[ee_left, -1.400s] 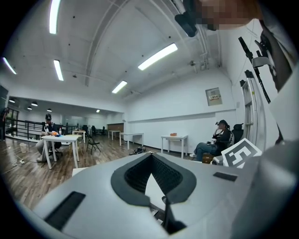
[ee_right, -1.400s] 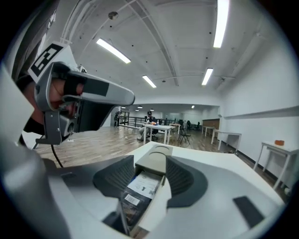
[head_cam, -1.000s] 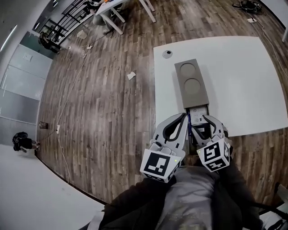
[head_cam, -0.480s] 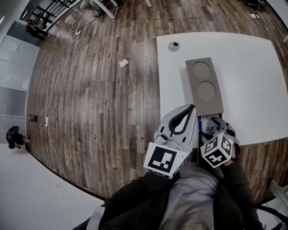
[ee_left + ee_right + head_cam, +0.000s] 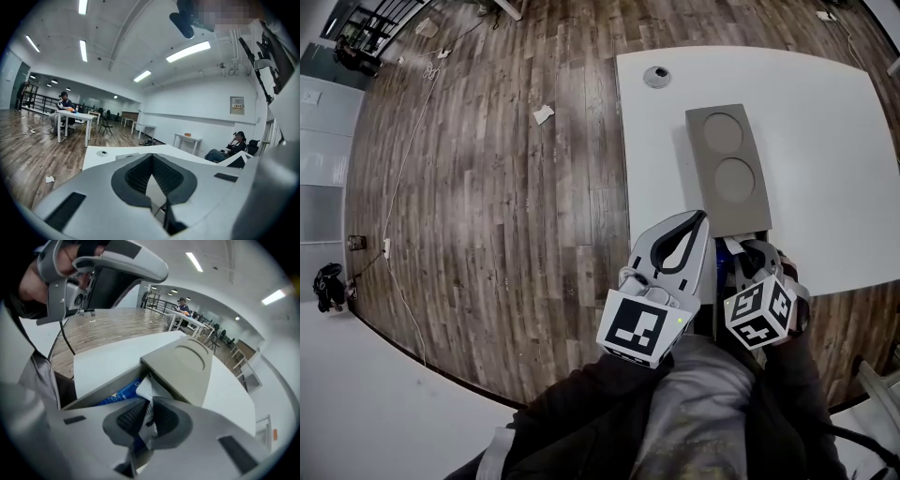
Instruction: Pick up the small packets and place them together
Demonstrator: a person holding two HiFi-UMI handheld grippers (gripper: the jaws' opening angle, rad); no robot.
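Note:
A long grey box (image 5: pixel 727 159) with two round recesses in its lid lies on the white table (image 5: pixel 834 122). Its near end is open and holds small packets. In the right gripper view a white packet (image 5: pixel 146 389) sticks up from that open end beside a blue packet (image 5: pixel 117 394). My right gripper (image 5: pixel 149 416) is closing its jaws, and the pads pinch the white packet. In the head view the right gripper (image 5: pixel 750 258) reaches into the open end. My left gripper (image 5: pixel 701 220) is shut with nothing in it, just left of the box, its tips (image 5: pixel 151 156) together.
A small round fitting (image 5: pixel 656 77) sits near the table's far left corner. A scrap of paper (image 5: pixel 543 114) lies on the wooden floor to the left. The table's near edge runs just beyond my grippers. Other tables and seated people (image 5: pixel 64 101) are far off.
The right gripper's jaws stood wide at the box's open end and have now come together on the white packet. The left gripper stays shut beside it.

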